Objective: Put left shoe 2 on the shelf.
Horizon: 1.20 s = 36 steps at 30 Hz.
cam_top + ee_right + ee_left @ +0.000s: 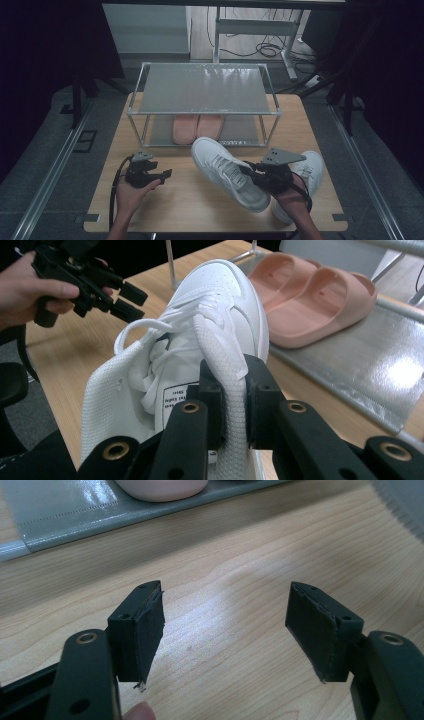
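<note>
On the near right of the wooden table [165, 200], my right gripper [234, 405] is clamped on the tongue [220, 347] of a white sneaker [227, 172], which lies slanted with its toe pointing far and left toward the rack. My left gripper [225, 627] hovers at the near left with its jaws spread wide and nothing between them, just above bare wood. To do this step well, I judge I should keep the pinch firm on the tongue, lift gently so the knit fabric does not slip out, and bring the left gripper in under the toe or side for support. The sneaker is plain white with a perforated toe, loose white laces [150, 347] and a printed label inside the tongue. A second white sneaker [309, 172] sits just to its right, partly behind my hand. On the far side stands a metal shoe rack [205, 112], with pink slides [197, 127] on its lower shelf.
</note>
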### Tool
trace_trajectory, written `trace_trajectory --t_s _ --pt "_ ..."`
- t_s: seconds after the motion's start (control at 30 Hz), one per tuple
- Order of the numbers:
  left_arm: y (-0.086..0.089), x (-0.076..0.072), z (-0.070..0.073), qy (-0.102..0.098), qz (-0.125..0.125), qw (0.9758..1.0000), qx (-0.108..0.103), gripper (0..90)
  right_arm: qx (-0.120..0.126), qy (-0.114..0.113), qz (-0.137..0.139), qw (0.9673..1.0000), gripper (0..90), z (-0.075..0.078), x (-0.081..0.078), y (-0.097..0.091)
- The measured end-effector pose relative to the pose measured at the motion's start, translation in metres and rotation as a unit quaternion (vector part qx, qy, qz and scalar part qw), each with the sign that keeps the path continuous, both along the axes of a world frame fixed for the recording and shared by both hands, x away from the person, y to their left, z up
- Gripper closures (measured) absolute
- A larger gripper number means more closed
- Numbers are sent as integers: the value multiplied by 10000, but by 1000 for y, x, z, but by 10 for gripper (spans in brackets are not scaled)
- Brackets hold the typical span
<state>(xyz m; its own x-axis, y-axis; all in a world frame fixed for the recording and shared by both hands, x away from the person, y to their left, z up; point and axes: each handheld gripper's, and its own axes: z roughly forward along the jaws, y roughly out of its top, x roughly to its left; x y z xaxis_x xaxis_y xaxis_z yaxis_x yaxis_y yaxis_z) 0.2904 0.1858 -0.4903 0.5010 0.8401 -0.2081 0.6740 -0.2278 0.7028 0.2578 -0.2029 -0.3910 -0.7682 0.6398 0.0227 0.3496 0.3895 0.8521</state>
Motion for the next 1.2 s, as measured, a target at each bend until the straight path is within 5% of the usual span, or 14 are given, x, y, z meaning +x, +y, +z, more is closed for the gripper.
trace_trajectory --t_s 1.2 --pt "-1 2 -4 67 -46 10000 13 321 703 -340 279 9966 814 60 38 8"
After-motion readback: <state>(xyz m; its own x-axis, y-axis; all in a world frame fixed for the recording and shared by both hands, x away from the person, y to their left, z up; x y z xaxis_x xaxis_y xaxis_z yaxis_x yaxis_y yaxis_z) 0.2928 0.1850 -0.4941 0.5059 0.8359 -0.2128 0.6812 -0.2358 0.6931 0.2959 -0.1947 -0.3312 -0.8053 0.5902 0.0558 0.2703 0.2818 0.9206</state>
